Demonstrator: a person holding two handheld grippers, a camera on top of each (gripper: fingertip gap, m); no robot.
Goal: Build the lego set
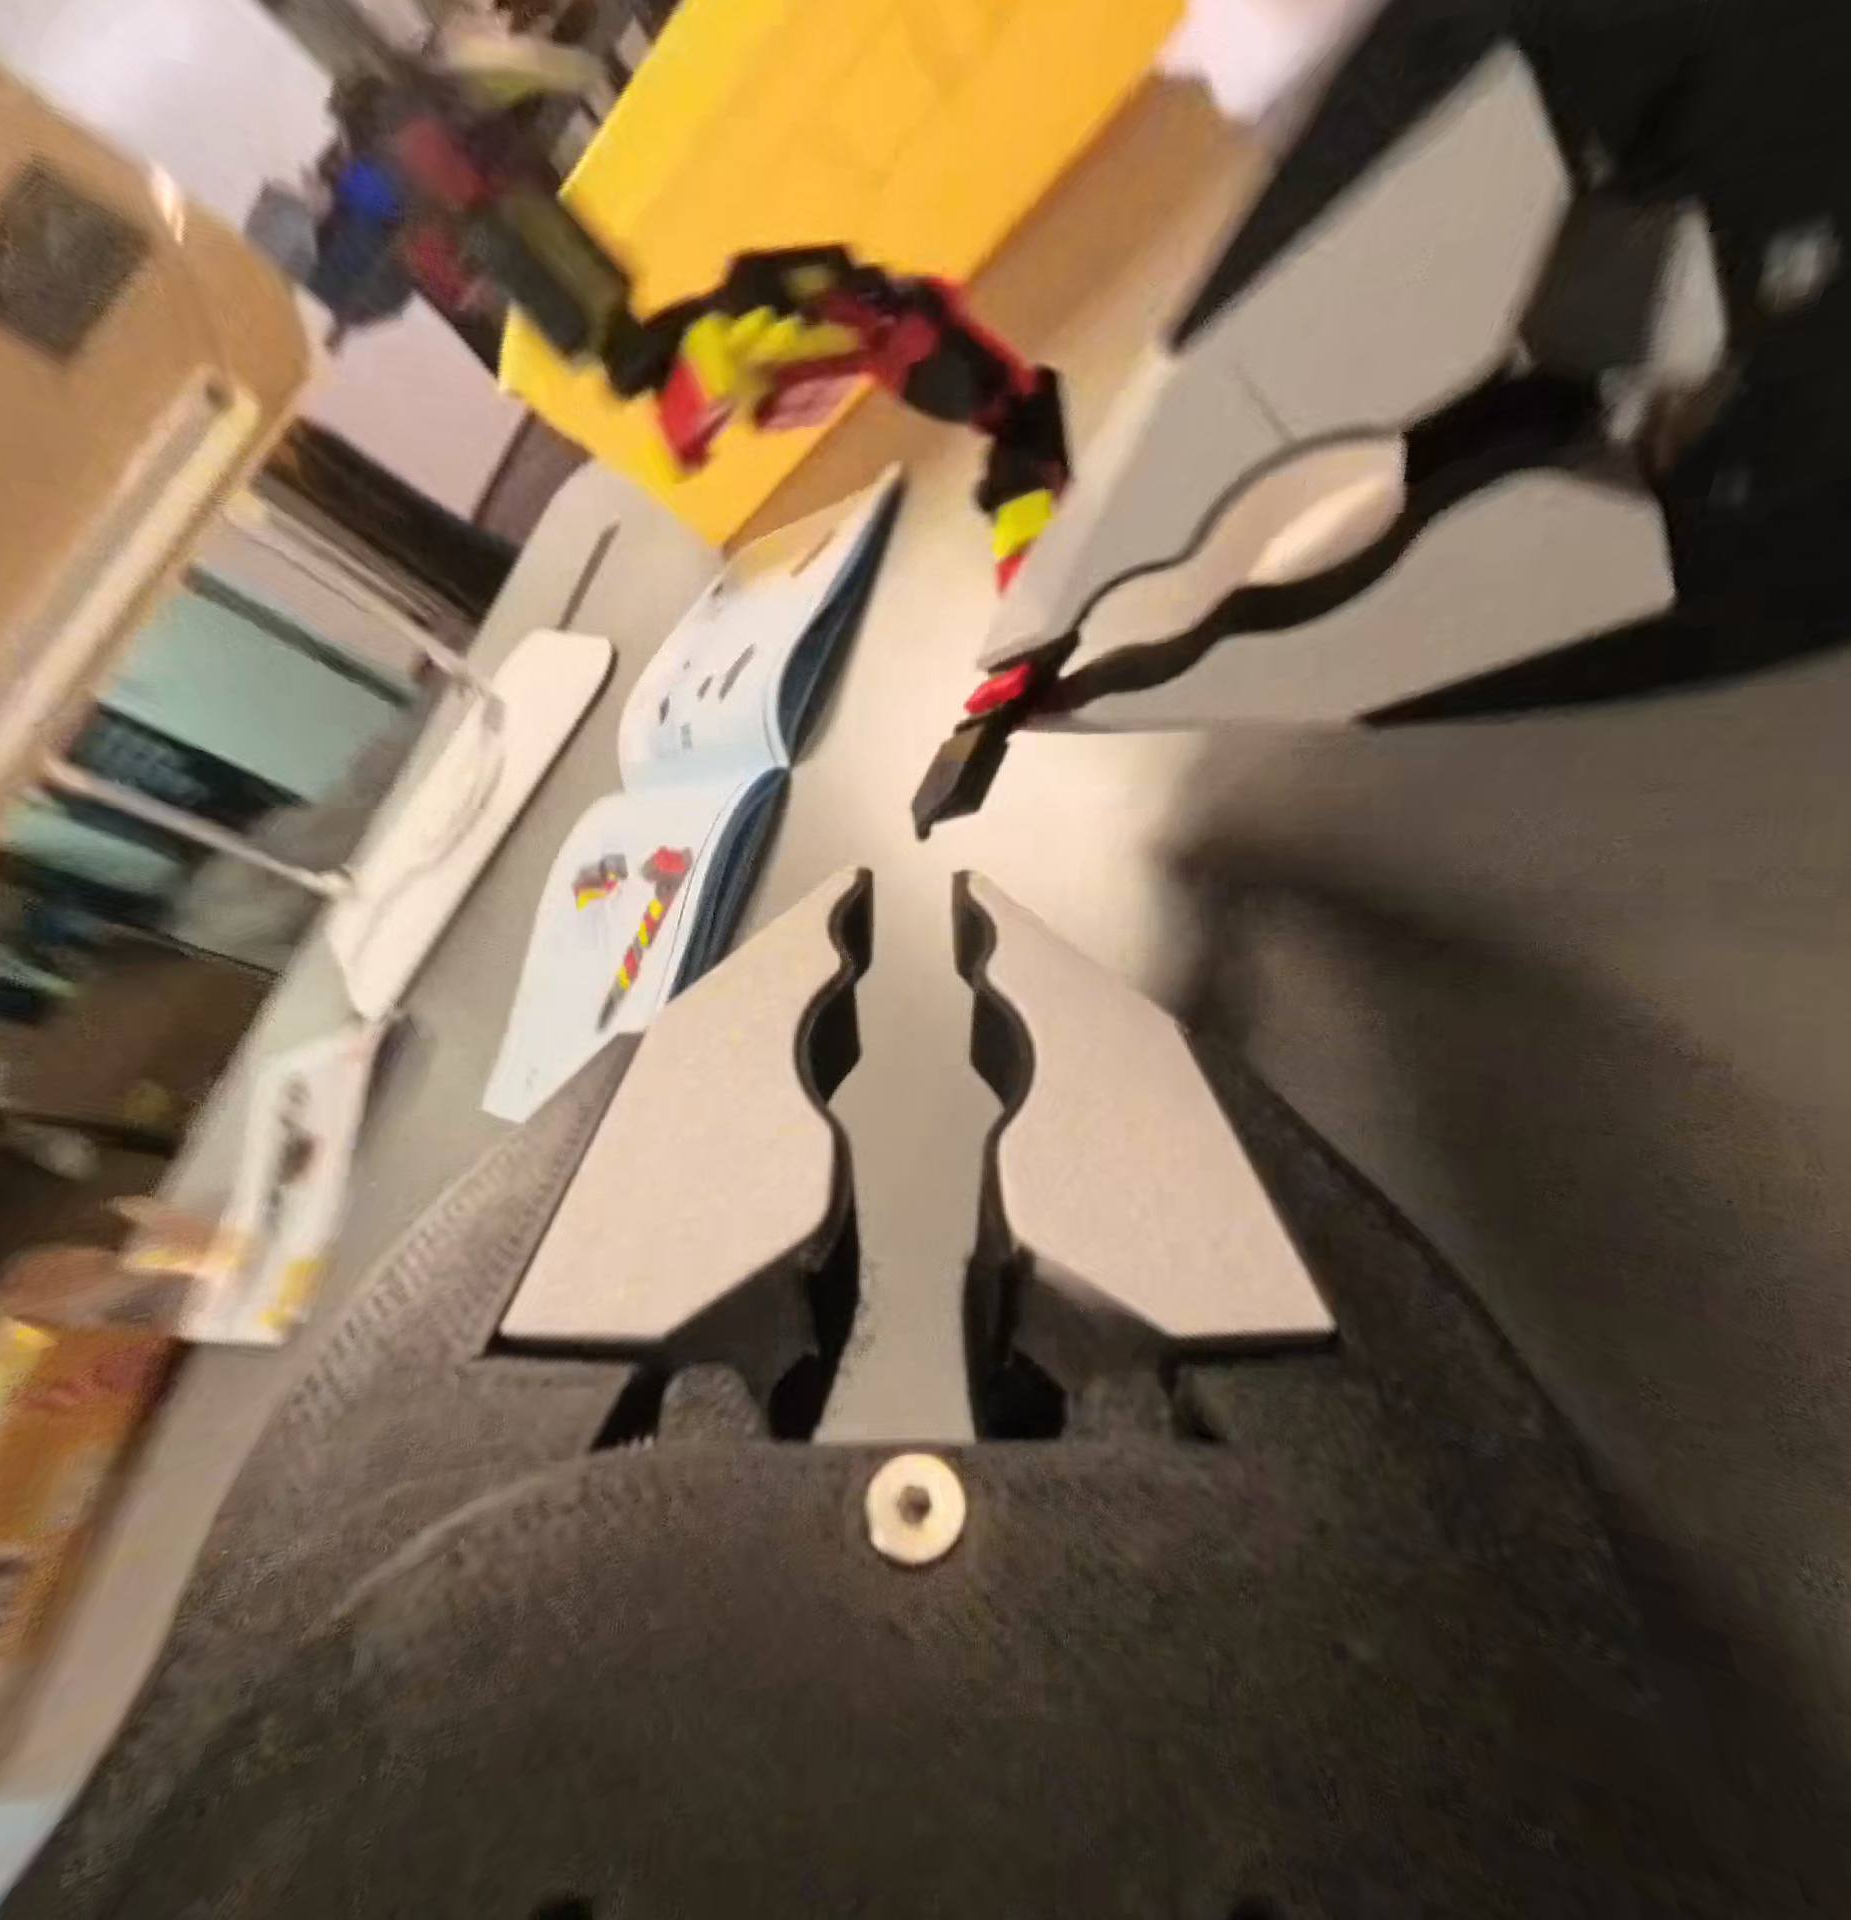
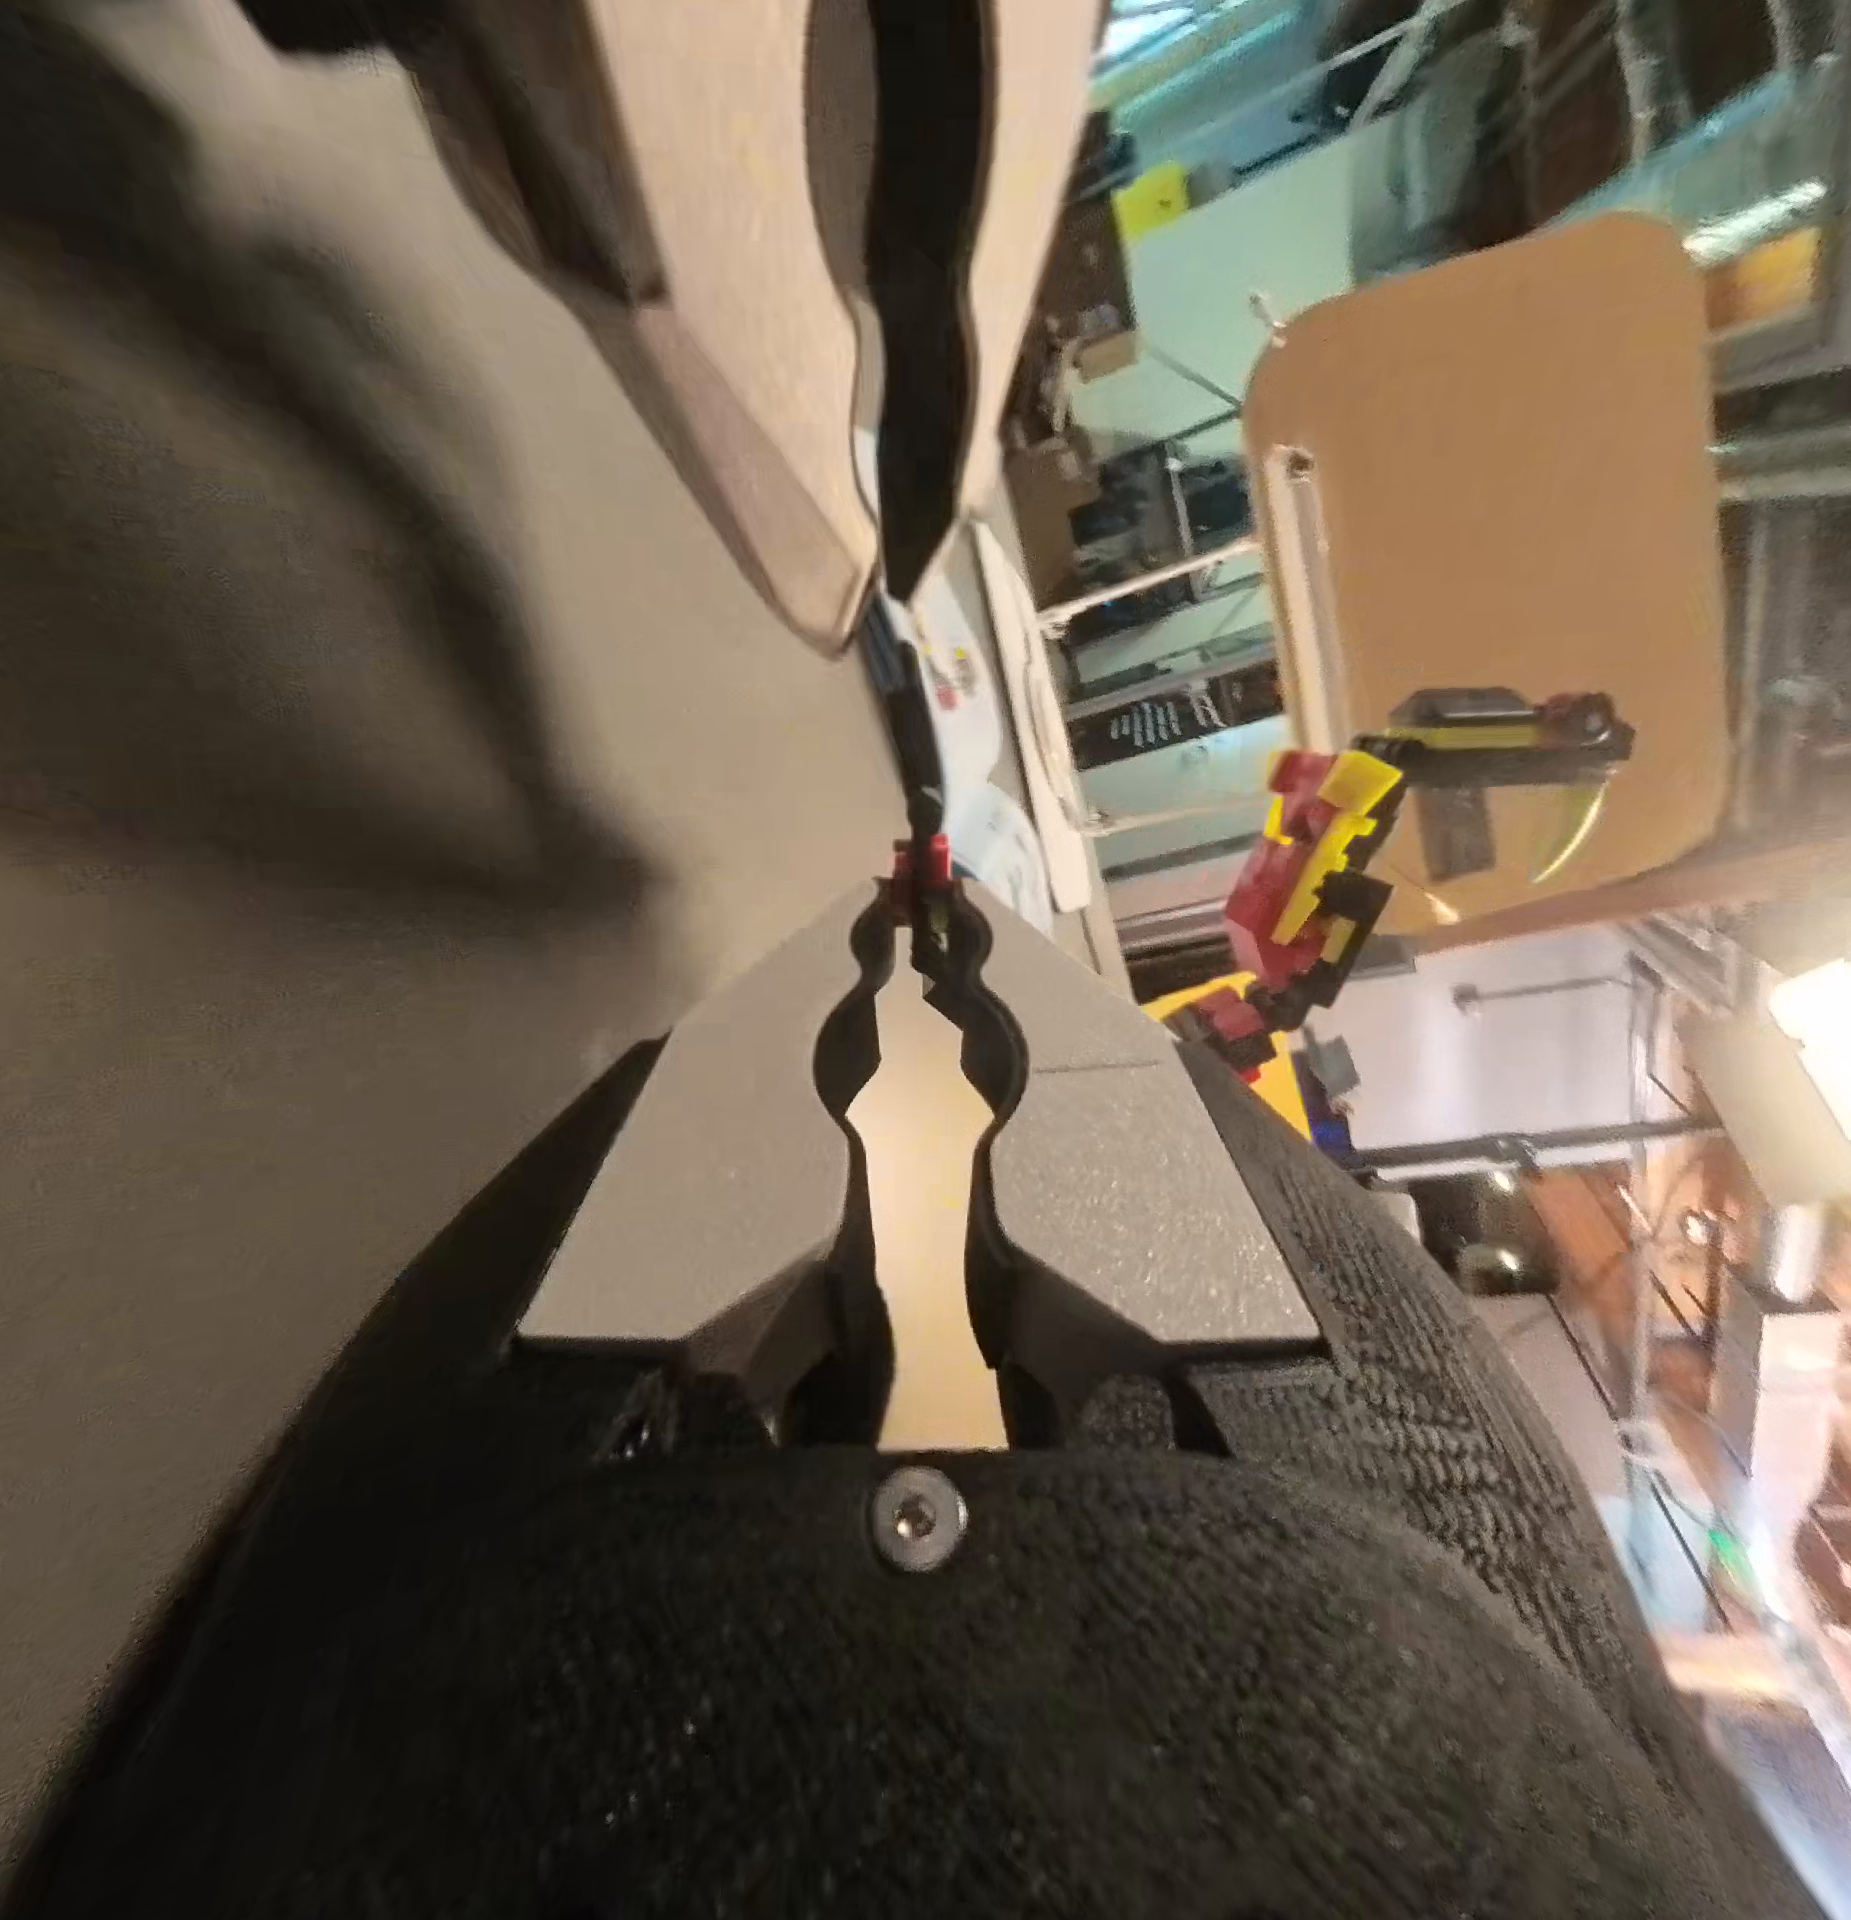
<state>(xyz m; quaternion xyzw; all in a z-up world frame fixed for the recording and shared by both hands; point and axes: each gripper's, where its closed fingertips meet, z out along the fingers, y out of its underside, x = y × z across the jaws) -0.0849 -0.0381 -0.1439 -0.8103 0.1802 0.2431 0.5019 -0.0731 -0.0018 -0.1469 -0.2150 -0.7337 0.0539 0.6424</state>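
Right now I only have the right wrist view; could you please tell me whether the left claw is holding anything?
Observer: No, the left claw is open and empty.
Operator: Where is my piece relative to it?
Observer: The red piece in the right claw, with a black piece attached, hangs just beyond the left claw's tips, not between them.
Operator: Is the manual nearby?
Observer: Yes, the instruction booklet lies open on the table beside the left claw.

An open instruction booklet (image 1: 692, 790) lies on the grey desk (image 1: 1056, 883). Behind it stands a yellow box (image 1: 848, 187), with the red, yellow and black lego model (image 1: 796, 343) before it. A white flat tray (image 1: 485, 810) lies left of the booklet.
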